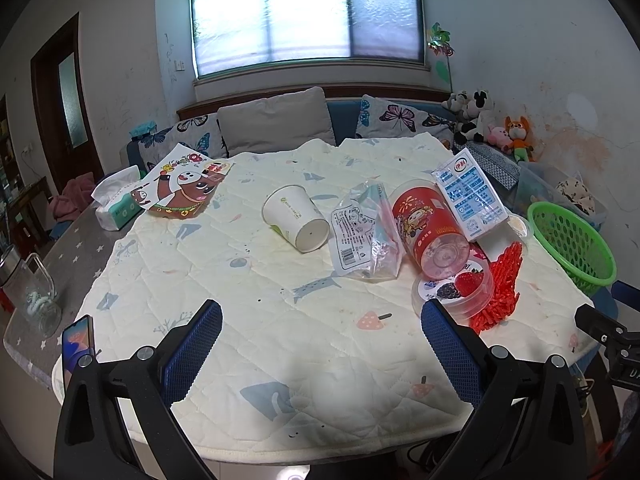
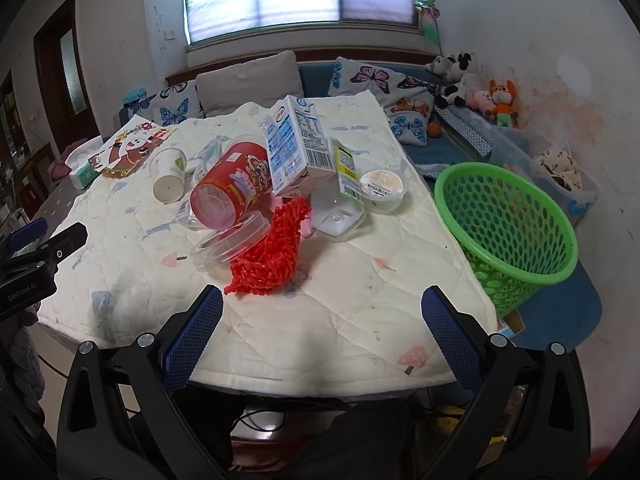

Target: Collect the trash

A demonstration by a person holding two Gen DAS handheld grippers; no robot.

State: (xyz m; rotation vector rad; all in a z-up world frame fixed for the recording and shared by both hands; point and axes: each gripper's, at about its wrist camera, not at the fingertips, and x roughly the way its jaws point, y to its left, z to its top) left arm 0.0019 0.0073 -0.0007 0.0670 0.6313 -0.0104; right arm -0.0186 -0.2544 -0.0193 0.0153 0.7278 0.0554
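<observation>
The right gripper [image 2: 322, 312] hangs spread and empty over the near edge of the quilted table cover [image 2: 360, 280]. Just ahead of its left finger lies red mesh netting [image 2: 268, 252]. The green basket [image 2: 508, 220] sits to its right. The left gripper [image 1: 322, 326] is also spread, empty. The milk carton [image 2: 298, 144] leans on a red cup [image 2: 232, 184]; pulling the netting carelessly could topple both.
</observation>
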